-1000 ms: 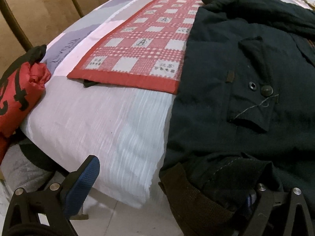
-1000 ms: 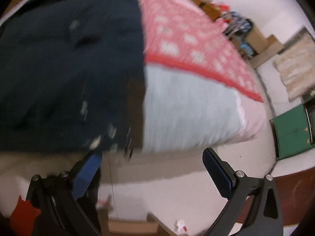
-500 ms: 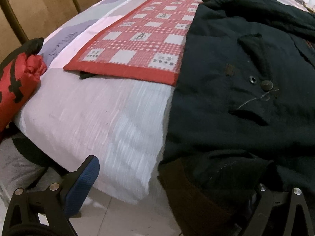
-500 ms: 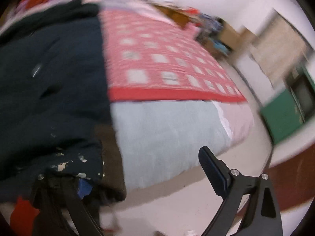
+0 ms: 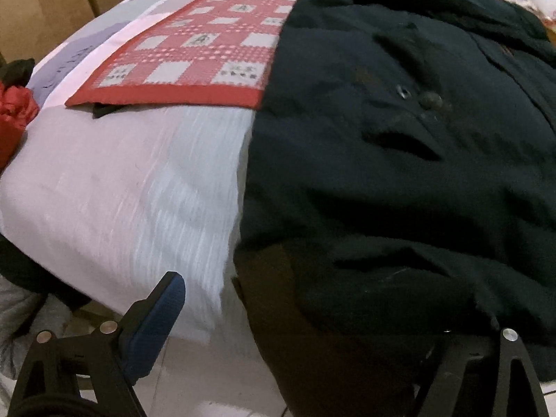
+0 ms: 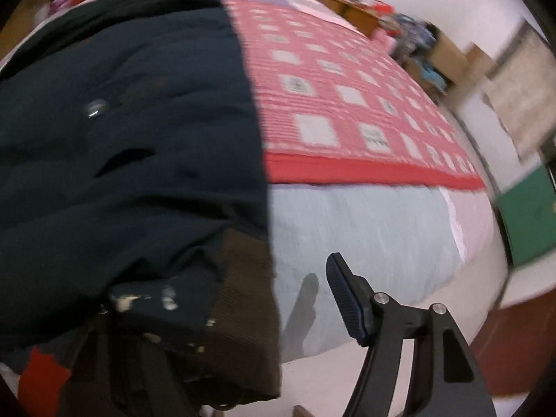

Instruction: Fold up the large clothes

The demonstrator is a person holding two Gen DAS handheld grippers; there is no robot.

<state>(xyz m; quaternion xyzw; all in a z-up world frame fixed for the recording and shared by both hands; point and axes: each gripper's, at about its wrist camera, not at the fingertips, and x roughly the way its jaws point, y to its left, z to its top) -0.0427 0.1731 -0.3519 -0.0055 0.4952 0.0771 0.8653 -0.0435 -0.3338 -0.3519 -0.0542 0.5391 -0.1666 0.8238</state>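
Observation:
A large dark navy jacket [image 5: 399,173] with a brown ribbed hem [image 5: 278,312] lies spread on the bed; it also shows in the right wrist view [image 6: 132,160]. My left gripper [image 5: 312,340] is open at the jacket's hem; its right finger is hidden under the fabric, the left blue pad [image 5: 156,319] is bare. My right gripper [image 6: 226,316] is open at the hem's other corner [image 6: 239,299]; its left finger is under the cloth and the right blue pad [image 6: 344,299] is free.
A red and white checked mat [image 5: 205,55] lies on the pale bedsheet [image 5: 132,201] beside the jacket. A red garment [image 5: 14,114] sits at the bed's left edge. A green cabinet [image 6: 528,212] and boxes stand past the bed's right side.
Both grippers have moved in closer to the jacket's hem. The right gripper swung left, so its left finger now sits under the hem. Both stay open.

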